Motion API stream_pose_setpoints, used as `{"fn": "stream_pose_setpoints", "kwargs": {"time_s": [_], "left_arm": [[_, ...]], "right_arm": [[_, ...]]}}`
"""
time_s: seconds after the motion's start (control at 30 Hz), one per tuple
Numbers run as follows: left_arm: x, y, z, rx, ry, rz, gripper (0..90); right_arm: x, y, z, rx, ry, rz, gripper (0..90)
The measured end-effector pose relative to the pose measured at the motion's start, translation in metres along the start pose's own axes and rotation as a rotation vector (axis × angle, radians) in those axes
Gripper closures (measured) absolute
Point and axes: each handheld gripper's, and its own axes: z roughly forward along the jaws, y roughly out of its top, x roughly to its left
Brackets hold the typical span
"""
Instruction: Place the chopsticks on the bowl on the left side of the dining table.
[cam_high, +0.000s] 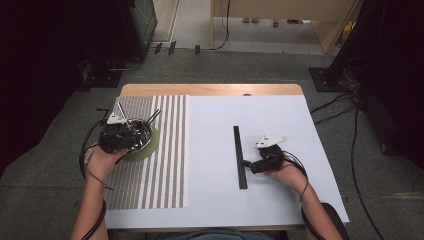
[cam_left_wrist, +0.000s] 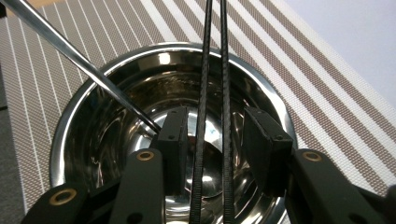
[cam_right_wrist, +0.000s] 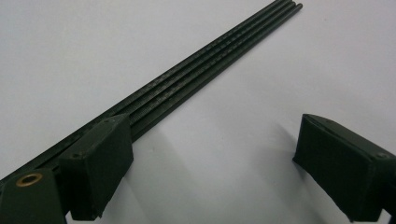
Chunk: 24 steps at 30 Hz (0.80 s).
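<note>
A shiny steel bowl (cam_high: 145, 136) (cam_left_wrist: 93, 135) sits on a green round mat (cam_high: 154, 143) on the striped placemat (cam_high: 165, 150). My left gripper (cam_high: 134, 136) (cam_left_wrist: 217, 140) hangs over the bowl, open, with two black chopsticks (cam_left_wrist: 213, 70) (cam_high: 153, 116) running up between its jaws with a gap on each side. A silver chopstick (cam_left_wrist: 77, 57) (cam_high: 122, 113) leans in the bowl beside the left jaw. My right gripper (cam_high: 248, 165) (cam_right_wrist: 224, 168) stands open low over the white table, its left jaw against a bundle of black chopsticks (cam_high: 240, 155) (cam_right_wrist: 201, 70) lying flat.
The white table top (cam_high: 280, 120) stretches to the right of the placemat, with a wooden edge (cam_high: 210, 89) at the back. Cables (cam_high: 340, 107) trail on the grey floor to the right. Dark equipment stands at both sides.
</note>
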Motion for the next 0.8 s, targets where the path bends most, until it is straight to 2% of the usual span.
{"fn": "stream_pose_setpoints", "kwargs": {"time_s": [0.3,0.5,0.8], "left_arm": [[-0.0009,-0.0014,0.0041,0.019,-0.002,0.010,73.1],[-0.0004,-0.0014,0.0044,0.023,-0.006,0.003,79.8],[-0.0005,-0.0023,0.0034,0.029,-0.041,0.019,80.8]], "right_arm": [[0.0000,0.0000,0.0000,0.000,0.000,0.000,10.9],[0.0000,0.0000,0.0001,-0.001,0.000,-0.001,10.9],[-0.0001,0.0000,0.0000,-0.001,0.000,-0.001,10.9]]}}
